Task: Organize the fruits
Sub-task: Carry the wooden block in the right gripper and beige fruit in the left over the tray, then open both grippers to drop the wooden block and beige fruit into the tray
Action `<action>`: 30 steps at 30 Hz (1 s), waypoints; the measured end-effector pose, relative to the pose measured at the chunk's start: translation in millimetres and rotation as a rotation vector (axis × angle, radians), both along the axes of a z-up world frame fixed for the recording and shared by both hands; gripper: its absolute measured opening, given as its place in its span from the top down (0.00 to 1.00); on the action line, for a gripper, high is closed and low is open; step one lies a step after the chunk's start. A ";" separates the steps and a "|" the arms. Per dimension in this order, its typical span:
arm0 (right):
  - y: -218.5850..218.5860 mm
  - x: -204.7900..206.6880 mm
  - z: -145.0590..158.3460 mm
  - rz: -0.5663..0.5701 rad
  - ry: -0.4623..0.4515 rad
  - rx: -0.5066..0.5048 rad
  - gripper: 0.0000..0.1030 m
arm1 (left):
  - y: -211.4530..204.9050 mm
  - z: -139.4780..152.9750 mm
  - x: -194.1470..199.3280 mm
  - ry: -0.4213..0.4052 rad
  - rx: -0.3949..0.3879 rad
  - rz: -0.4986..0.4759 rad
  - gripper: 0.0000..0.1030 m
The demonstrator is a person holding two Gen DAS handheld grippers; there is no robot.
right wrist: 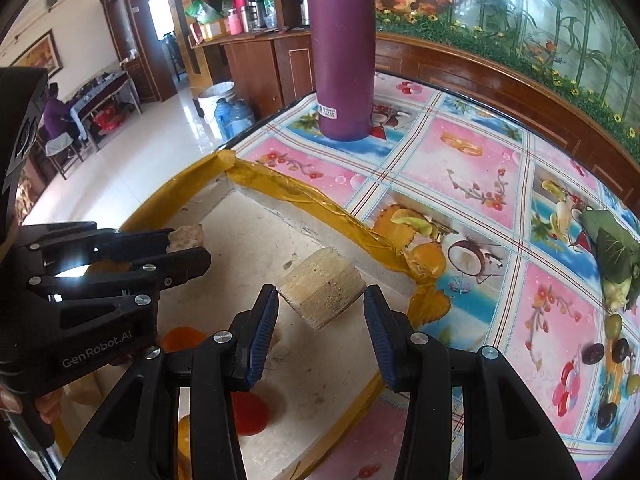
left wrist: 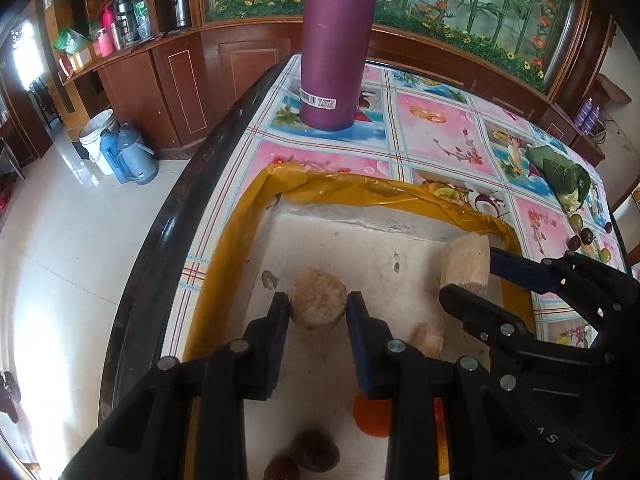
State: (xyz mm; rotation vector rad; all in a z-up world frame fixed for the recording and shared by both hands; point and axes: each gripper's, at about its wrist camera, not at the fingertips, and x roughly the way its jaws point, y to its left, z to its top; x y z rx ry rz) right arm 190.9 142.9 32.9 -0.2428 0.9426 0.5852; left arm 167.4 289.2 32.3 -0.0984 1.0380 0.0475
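A white foam tray with a yellow taped rim (left wrist: pixel 360 188) (right wrist: pixel 304 196) lies on the patterned table. My left gripper (left wrist: pixel 318 308) (right wrist: pixel 188 246) is shut on a round tan chunk (left wrist: pixel 318 300) (right wrist: pixel 186 237) low over the tray's left part. Beside it, my right gripper (right wrist: pixel 320 296) (left wrist: pixel 468 276) is shut on a pale fibrous chunk (right wrist: pixel 322 286) (left wrist: pixel 466 264) held tilted just above the tray floor near its right rim. In the tray lie an orange piece (left wrist: pixel 372 416) (right wrist: pixel 182 338), a red piece (right wrist: pixel 250 408), a small tan bit (left wrist: pixel 428 338) and dark red fruits (left wrist: pixel 314 450).
A tall purple bottle (left wrist: pixel 336 48) (right wrist: pixel 344 52) stands beyond the tray. A green leaf bundle (left wrist: pixel 560 172) (right wrist: pixel 612 252) and several small dark and green fruits (left wrist: pixel 586 236) (right wrist: pixel 614 344) lie at the right. The table's dark edge (left wrist: pixel 160 240) runs along the tray's left side.
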 end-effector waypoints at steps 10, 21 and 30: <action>2.5 1.5 -7.4 0.035 -0.015 -0.044 0.58 | -9.4 -12.9 6.3 0.024 0.079 -0.048 0.68; 4.3 -5.4 -6.6 0.060 -0.036 -0.083 0.58 | -13.7 -13.2 -4.1 0.026 0.145 -0.107 0.68; 0.7 -19.5 1.7 0.051 -0.052 -0.093 0.56 | -8.0 -2.4 -25.7 -0.001 0.150 -0.119 0.41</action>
